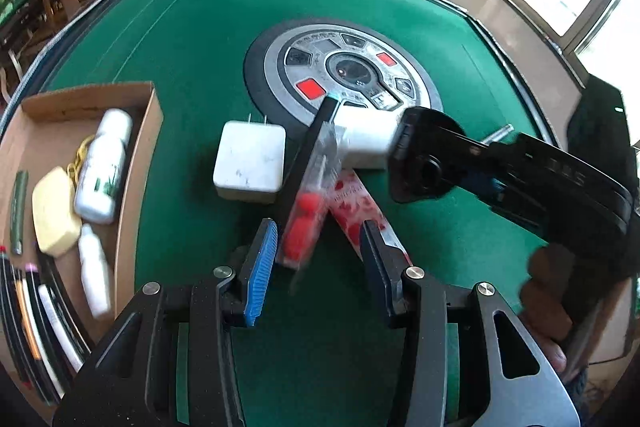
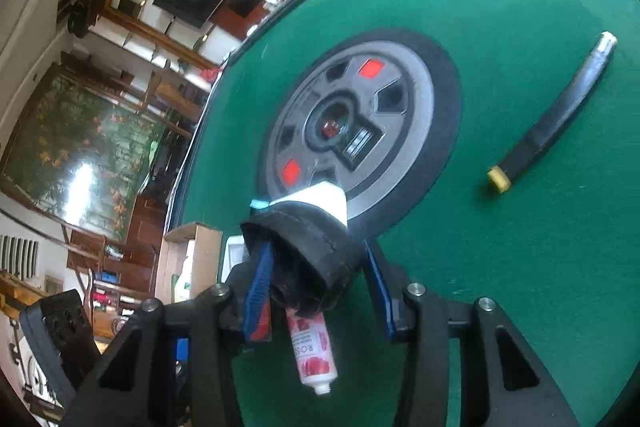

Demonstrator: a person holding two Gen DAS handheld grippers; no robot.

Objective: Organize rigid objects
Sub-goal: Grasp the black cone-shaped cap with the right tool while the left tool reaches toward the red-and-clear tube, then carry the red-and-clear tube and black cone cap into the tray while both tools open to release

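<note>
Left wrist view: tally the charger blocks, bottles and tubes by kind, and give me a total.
White charger blocks: 2
White bottles in the cardboard box: 2
Red-flowered tube: 1
Total: 5

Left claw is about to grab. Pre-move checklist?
1. Left claw open: ok.
2. Clear plastic box with red contents between its pads: ok, though blurred.
3. Rose-print tube clear of that box: not ok, they lie crossed or touching.
4. Right claw firm on the black-sleeved white object: cannot tell.
5. Right claw out of the left's way: not ok, it sits just beyond the clear box.
6. Brown cardboard box has room: ok, far end bare.
</note>
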